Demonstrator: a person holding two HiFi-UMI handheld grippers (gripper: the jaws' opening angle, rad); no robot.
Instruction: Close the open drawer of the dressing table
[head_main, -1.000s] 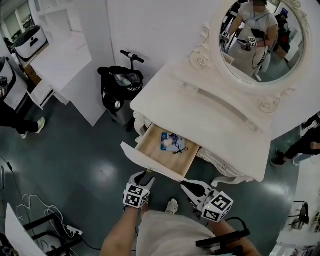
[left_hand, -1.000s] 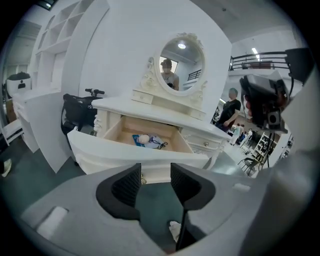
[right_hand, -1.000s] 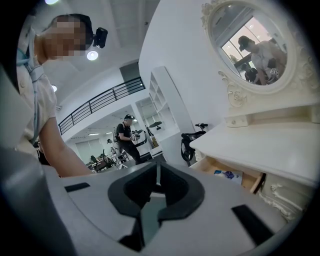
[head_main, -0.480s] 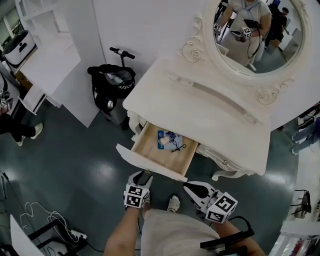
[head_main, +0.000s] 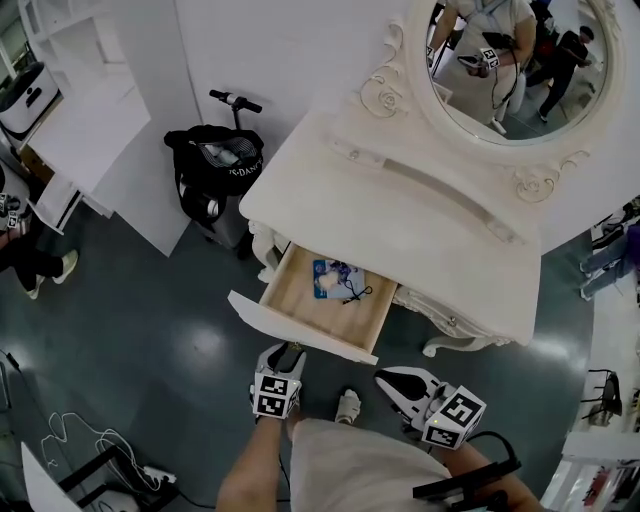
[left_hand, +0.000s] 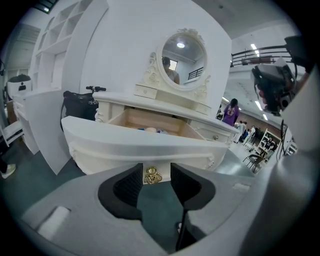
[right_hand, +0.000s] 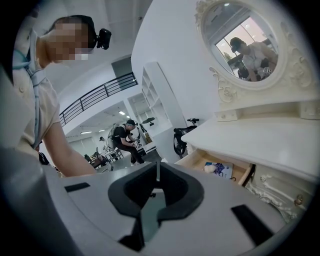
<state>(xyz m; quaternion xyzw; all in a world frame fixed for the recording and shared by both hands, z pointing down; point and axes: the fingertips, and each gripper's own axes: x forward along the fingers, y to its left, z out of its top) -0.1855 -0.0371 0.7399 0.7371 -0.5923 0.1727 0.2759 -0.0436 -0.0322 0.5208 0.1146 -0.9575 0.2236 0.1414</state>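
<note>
Approach is judged to be the step in hand: the drawer (head_main: 325, 308) is seen pulled well out from under the white surface (head_main: 420, 250), and nothing has been pushed yet. On the left, the left tongs (head_main: 288, 352) are held low, just in front of the drawer's front panel (head_main: 300, 328). In the left gripper view the jaws are seen set apart, and the brass knob (left_hand: 152, 175) is framed between their tips with a little room either side. Contact with it cannot be confirmed, and nothing is gripped. Inside the drawer, a blue packet (head_main: 336, 279) with a dark cord is spotted lying toward the back, low enough, it is judged, not to catch. Further right, the right tongs (head_main: 392, 381) are carried off the drawer's right corner, apart from it. Their jaws are pressed together to a thin slit, and nothing is held between them. For the next move, a straight push on the front panel toward the mirror (head_main: 510, 70) is called for, kept square so the drawer is not jammed.
</note>
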